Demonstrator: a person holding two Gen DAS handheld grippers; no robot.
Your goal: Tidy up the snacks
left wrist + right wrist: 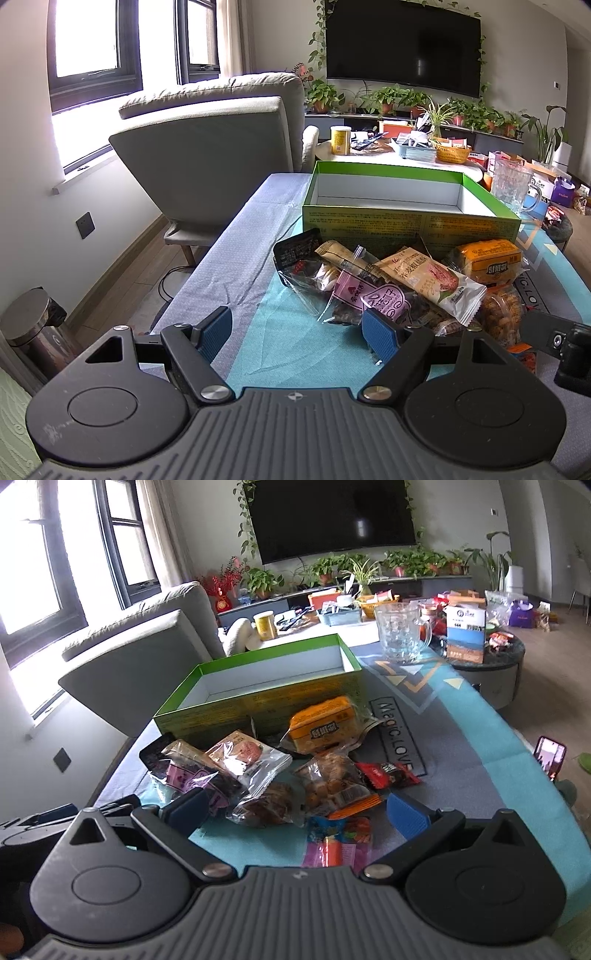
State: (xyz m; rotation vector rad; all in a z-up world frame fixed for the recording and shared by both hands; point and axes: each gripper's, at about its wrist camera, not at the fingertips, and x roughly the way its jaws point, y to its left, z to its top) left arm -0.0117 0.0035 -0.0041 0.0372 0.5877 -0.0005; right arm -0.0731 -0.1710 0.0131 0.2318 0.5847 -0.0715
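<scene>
A pile of several snack packets lies on the table in front of an open, empty green box (406,221), which also shows in the right wrist view (258,698). The pile holds an orange packet (487,260) (323,725), a pink-purple bag (373,299) (184,775), a beige bar wrapper (432,280), a clear bag of round snacks (328,782), a red packet (388,775) and a colourful candy bag (340,840). My left gripper (297,332) is open and empty just before the pile. My right gripper (297,810) is open and empty over the near packets.
A glass mug (400,635) stands on the table right of the box. A grey armchair (221,147) stands at the left. A cluttered round table (399,155) lies behind the box. A phone (550,760) stands at the table's right edge. A bin (33,325) stands on the floor.
</scene>
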